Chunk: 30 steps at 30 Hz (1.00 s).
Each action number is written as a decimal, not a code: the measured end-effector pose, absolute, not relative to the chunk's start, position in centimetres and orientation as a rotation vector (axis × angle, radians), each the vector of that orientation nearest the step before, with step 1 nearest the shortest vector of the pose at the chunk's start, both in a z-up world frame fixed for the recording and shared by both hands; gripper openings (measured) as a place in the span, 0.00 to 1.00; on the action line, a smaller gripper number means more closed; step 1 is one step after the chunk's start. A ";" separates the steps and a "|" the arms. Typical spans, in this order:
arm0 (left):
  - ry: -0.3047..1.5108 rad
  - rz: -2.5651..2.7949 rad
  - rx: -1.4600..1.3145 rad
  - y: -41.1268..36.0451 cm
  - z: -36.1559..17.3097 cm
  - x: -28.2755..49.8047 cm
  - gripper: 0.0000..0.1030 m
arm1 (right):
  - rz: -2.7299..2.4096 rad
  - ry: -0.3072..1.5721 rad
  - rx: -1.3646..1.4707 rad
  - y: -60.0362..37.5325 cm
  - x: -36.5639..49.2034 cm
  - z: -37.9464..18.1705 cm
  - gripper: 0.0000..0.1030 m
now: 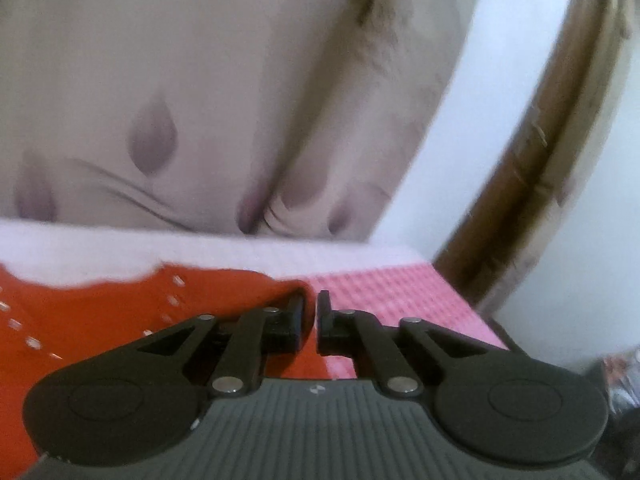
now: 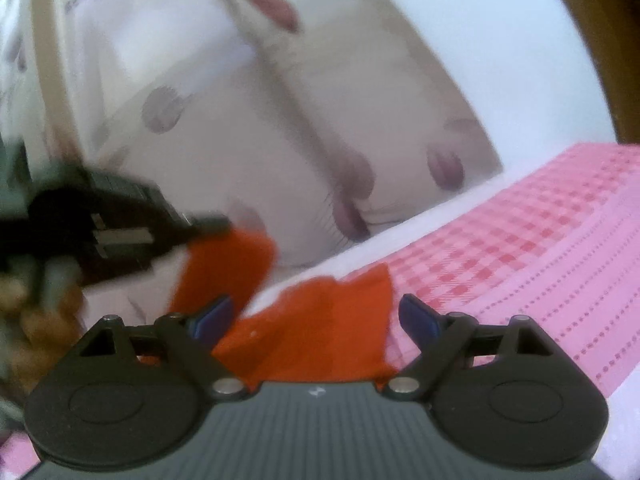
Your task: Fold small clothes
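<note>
An orange-red garment [image 1: 100,320] with white dotted stitching lies on the pink checked bed sheet [image 1: 380,288]. My left gripper [image 1: 311,305] stands over the garment's right edge, its black jaws a narrow gap apart. A fold of the cloth lies against the tip of its left finger. In the right wrist view the garment [image 2: 320,332] rises in a flap to the left gripper [image 2: 212,222], which is blurred. My right gripper [image 2: 316,308] is open wide, with the blue pads [image 2: 416,316] either side of the cloth and not touching it.
A pale curtain [image 1: 160,100] with purple leaf prints hangs behind the bed. A white wall and a brown wooden door frame [image 1: 532,160] stand to the right. The sheet [image 2: 520,240] stretches on to the right. A hand [image 2: 36,320] grips the left tool.
</note>
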<state>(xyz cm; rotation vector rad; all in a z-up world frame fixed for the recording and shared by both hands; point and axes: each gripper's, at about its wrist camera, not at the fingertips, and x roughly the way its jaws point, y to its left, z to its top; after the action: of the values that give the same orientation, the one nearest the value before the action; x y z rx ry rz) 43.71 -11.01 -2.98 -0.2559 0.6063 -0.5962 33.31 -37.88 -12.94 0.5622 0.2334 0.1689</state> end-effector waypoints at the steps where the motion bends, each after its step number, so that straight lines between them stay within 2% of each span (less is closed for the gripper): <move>1: 0.616 -0.611 -0.240 -11.2 -3.7 43.8 0.42 | 0.166 0.231 0.577 -38.1 33.3 -13.0 0.88; 2: 0.618 -0.616 -0.236 -11.4 -4.1 43.3 0.75 | 0.163 0.229 0.586 -38.3 33.3 -13.1 0.88; 4: 0.576 -0.598 -0.266 -10.9 -4.1 42.6 1.00 | 0.163 0.227 0.594 -38.4 33.3 -13.1 0.88; 7: 0.486 -0.592 -0.363 -9.0 -3.0 41.1 1.00 | 0.165 0.228 0.588 -38.3 33.2 -13.1 0.88; 10: 0.508 -0.542 -0.449 -5.8 -3.3 40.2 1.00 | 0.170 0.234 0.580 -38.1 33.3 -13.1 0.88; 13: 0.517 -0.396 -0.414 -1.8 -4.6 37.9 1.00 | 0.174 0.245 0.522 -37.2 33.4 -12.8 0.88; 19: 0.520 -0.152 -0.422 5.7 -9.6 35.6 0.99 | 0.166 0.401 0.228 -32.2 37.0 -10.0 0.88; 22: 0.474 -0.156 -0.518 7.2 -10.9 35.1 1.00 | 0.204 0.460 0.048 -28.6 40.6 -8.7 0.88; 24: 0.466 -0.129 -0.480 6.5 -10.6 35.1 1.00 | 0.203 0.498 -0.107 -26.2 42.9 -9.0 0.85; 25: 0.476 -0.121 -0.464 6.4 -10.5 35.0 1.00 | 0.196 0.522 -0.165 -25.5 44.1 -9.5 0.78; 26: 0.475 -0.117 -0.453 6.1 -10.4 35.1 1.00 | 0.180 0.558 -0.183 -25.6 45.2 -10.1 0.44; 27: 0.474 -0.110 -0.452 6.2 -10.3 34.9 1.00 | 0.153 0.598 -0.134 -26.7 46.0 -10.6 0.28; 30: 0.465 -0.100 -0.490 7.3 -10.5 34.3 1.00 | 0.079 0.623 0.251 -33.7 45.0 -11.8 0.29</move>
<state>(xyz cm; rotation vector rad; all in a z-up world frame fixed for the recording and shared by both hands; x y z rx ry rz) 34.26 7.30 -10.47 -0.4902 0.4654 -0.1001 45.00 -33.68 -11.81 0.2507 0.6226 0.0794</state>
